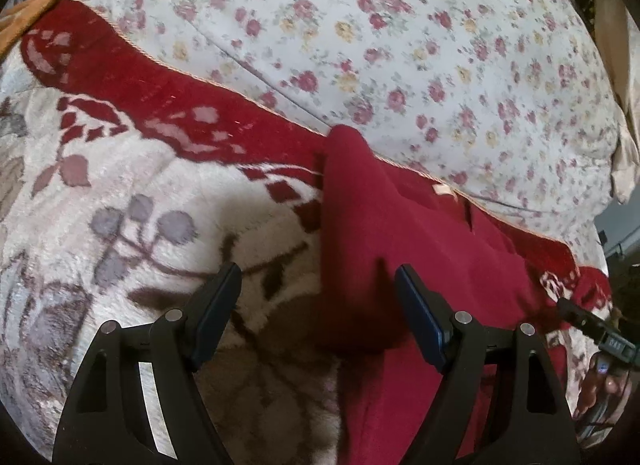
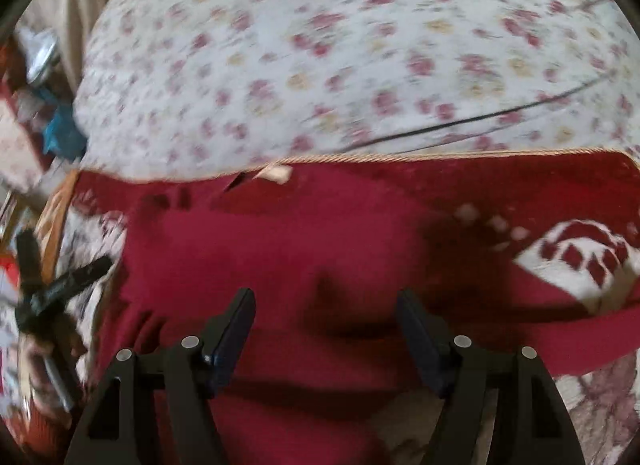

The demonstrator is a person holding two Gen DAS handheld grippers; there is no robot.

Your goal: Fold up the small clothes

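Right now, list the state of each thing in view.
Left claw: open, empty, over the garment's edge.
Right claw: open, empty, above the garment.
Red garment: partly folded, one fold raised.
Patterned blanket: spread under the garment.
Floral sheet: spread flat.

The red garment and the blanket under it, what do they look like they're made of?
Red garment: soft matte fabric, maybe fleece or knit; it folds in rounded creases, with no shine.
Blanket: plush pile, probably synthetic; fuzzy nap blurs its cream and red pattern.
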